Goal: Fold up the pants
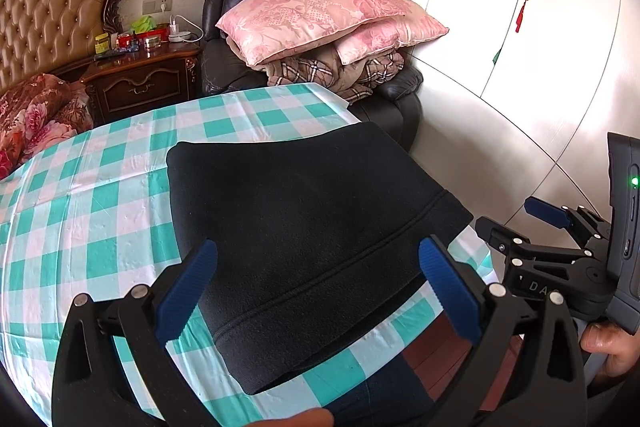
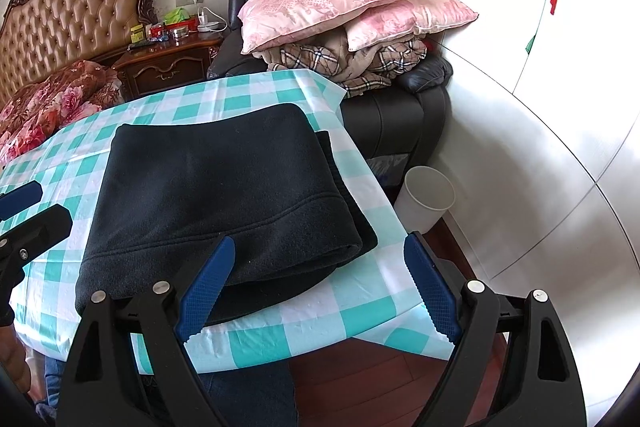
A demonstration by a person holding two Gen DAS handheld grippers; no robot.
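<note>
A green-and-white checked tablecloth (image 2: 280, 319) covers the table. Behind it, 2 pink floral pillows (image 2: 340, 3) lie on plaid bedding (image 2: 360, 61) piled in a dark leather armchair (image 2: 396, 115). A white bin (image 2: 426, 197) stands beside the armchair. A cluttered wooden nightstand (image 1: 144, 79) sits by the tufted headboard (image 1: 48, 19).

The folded pants (image 1: 304, 227) are plain black, lying on a table (image 1: 80, 211) covered in teal and white checks. Both pillows (image 1: 320, 15) are pink with rose prints over a brown plaid blanket (image 1: 372, 71). The armchair (image 2: 384, 115) is black, the headboard (image 1: 48, 19) tan with dark carved wood, the wardrobe (image 1: 520, 27) white, the gripper pads (image 1: 188, 291) blue.
</note>
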